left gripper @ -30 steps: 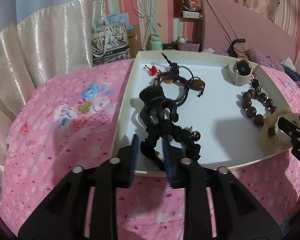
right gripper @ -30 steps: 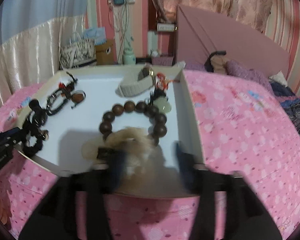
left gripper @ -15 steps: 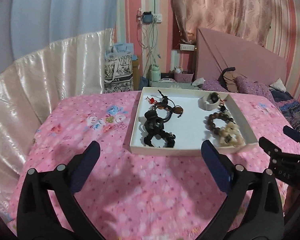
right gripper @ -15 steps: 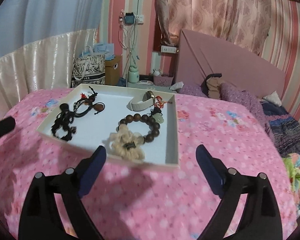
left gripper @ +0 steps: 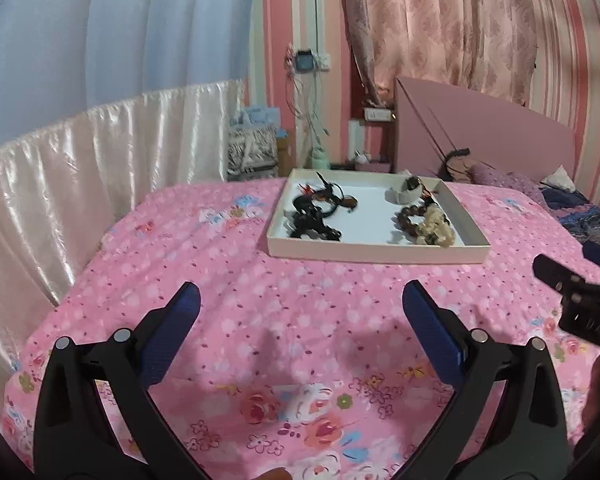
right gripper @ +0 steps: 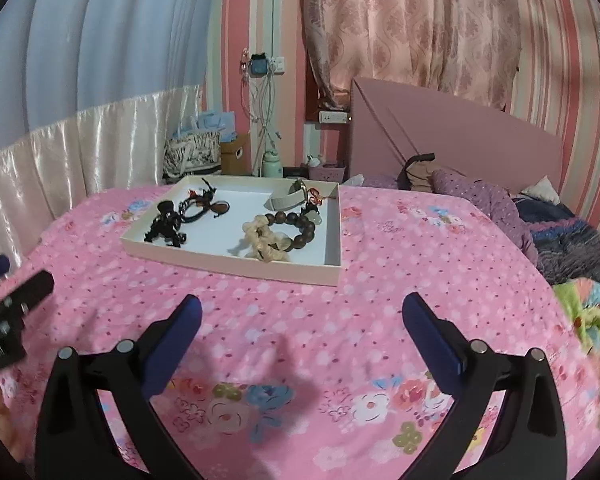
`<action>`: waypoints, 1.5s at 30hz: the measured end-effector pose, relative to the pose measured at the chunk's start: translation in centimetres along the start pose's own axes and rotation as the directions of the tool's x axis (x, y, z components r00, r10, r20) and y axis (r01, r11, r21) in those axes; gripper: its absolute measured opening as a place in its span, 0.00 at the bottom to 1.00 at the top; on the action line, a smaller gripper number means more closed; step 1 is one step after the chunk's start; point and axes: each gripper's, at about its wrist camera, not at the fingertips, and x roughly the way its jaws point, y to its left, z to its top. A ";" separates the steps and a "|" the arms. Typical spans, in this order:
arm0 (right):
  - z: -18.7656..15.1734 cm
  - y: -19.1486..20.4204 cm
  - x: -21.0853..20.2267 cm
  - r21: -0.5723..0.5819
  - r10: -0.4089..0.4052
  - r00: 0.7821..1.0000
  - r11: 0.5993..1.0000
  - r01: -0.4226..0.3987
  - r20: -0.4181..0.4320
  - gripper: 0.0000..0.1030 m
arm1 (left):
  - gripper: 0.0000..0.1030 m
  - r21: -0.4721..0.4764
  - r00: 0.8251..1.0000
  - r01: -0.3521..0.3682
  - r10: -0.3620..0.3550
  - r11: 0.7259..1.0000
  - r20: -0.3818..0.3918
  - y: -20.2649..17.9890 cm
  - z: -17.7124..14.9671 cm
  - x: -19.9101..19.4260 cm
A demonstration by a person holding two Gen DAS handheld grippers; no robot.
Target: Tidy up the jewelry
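Note:
A shallow white tray (left gripper: 376,254) (right gripper: 228,266) lies on the pink floral bedspread (left gripper: 260,320). In its left half are a black scrunchie (left gripper: 312,224) (right gripper: 166,230) and a brown cord bracelet (right gripper: 208,206). Its right half holds a dark wooden bead bracelet (right gripper: 300,224), a cream scrunchie (left gripper: 434,228) (right gripper: 264,240) and a white watch (left gripper: 406,192). My left gripper (left gripper: 300,292) hovers open over the bedspread, well short of the tray, with nothing between its fingers. My right gripper (right gripper: 302,303) is level with it, its jaws opening wide and holding nothing.
A pink headboard (right gripper: 460,140) stands behind the bed, with pillows and dark clothes (right gripper: 500,208) at the right. A cream satin drape (left gripper: 80,168) runs along the left side. Bags and a box (right gripper: 204,152) sit on the floor beyond the tray.
Both grippers let go of their scrunchies, opened wide and drew back from the tray. The black and cream scrunchies stay in the tray.

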 end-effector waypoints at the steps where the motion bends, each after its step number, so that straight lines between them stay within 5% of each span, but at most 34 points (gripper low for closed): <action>1: -0.1 0.0 0.0 0.002 -0.007 1.000 1.000 0.007 0.006 0.97 | 0.97 0.008 1.000 -0.008 0.008 1.000 0.012 -0.2 -0.1 0.0; 25: -1.7 0.8 1.1 -0.046 -0.072 0.997 0.996 0.071 -0.012 0.97 | 0.97 0.007 0.998 -0.010 0.011 1.000 -0.062 0.1 -1.5 1.5; 45: -1.7 0.2 1.1 -0.019 -0.075 0.997 0.997 0.075 -0.023 0.97 | 0.97 0.028 0.999 -0.031 0.031 0.999 -0.020 -0.1 -1.6 0.6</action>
